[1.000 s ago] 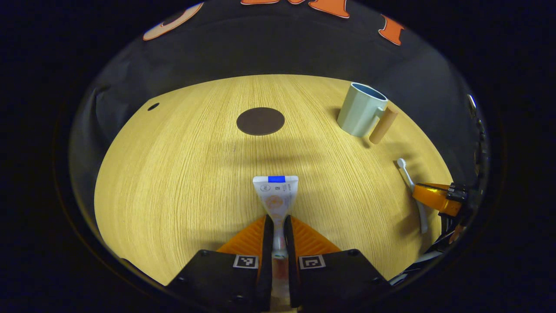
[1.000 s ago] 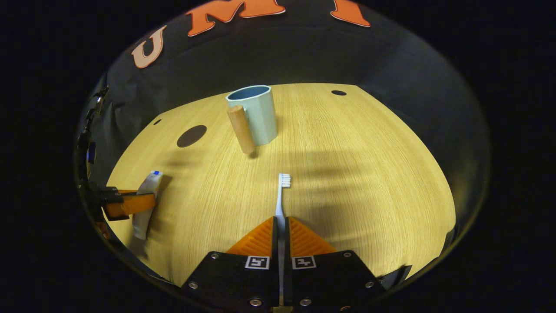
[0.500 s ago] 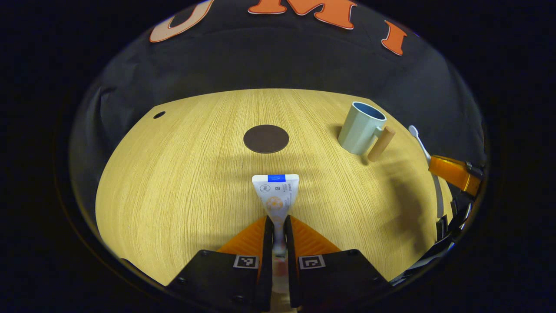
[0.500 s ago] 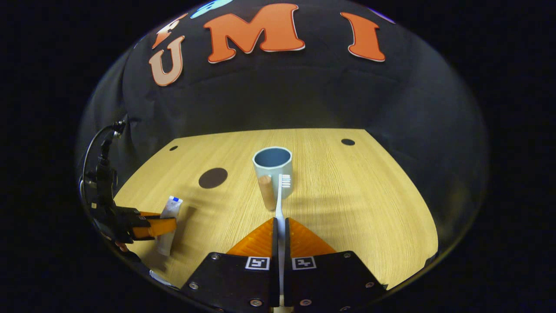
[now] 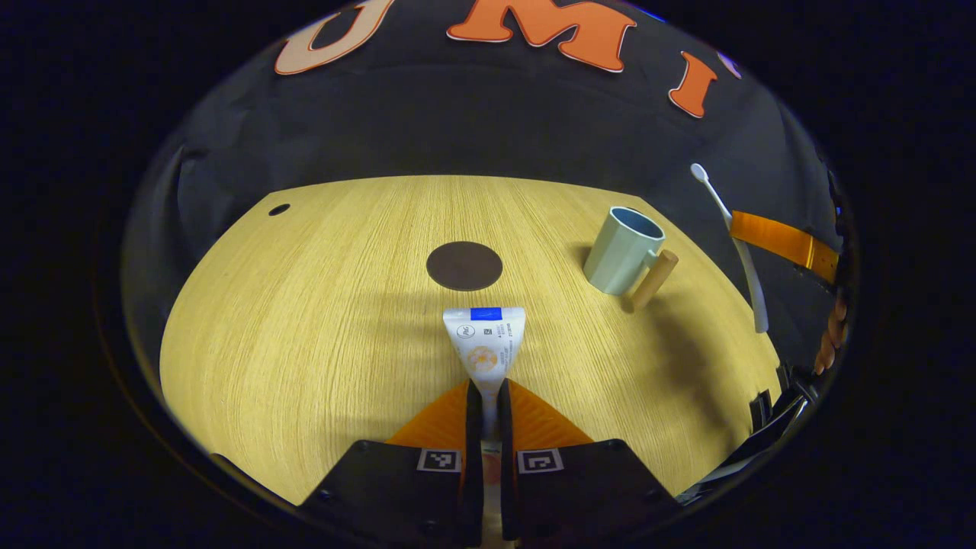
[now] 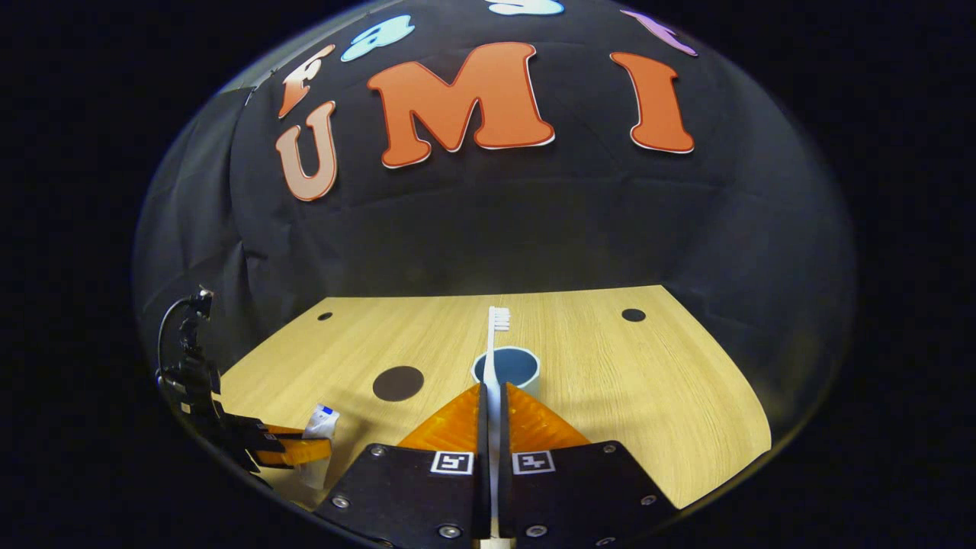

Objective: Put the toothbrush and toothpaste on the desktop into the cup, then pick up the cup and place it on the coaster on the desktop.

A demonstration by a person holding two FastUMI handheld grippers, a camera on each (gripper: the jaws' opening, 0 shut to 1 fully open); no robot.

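Note:
My left gripper point(image 5: 486, 393) is shut on the white toothpaste tube point(image 5: 485, 345), which sticks out forward above the wooden desktop point(image 5: 305, 320). In the right gripper view my right gripper point(image 6: 494, 393) is shut on the white toothbrush point(image 6: 494, 347), bristles pointing up and away. The pale blue cup point(image 6: 509, 367) with a wooden handle stands upright just beyond and below the brush. From the left gripper view the cup point(image 5: 621, 252) stands at the right, with the right gripper point(image 5: 778, 242) holding the toothbrush point(image 5: 736, 244) high beside it. The dark round coaster point(image 5: 463, 265) lies mid-table.
Small dark holes point(image 5: 279, 209) mark the far corners of the desktop. In the right gripper view the left gripper point(image 6: 293, 450) with the tube point(image 6: 316, 435) is at the lower left, and the coaster point(image 6: 398, 383) lies left of the cup. A hand point(image 5: 831, 335) shows at the right edge.
The right gripper has risen with the toothbrush and moved toward the cup, now above it. The left gripper has lifted the toothpaste a little off the desktop.

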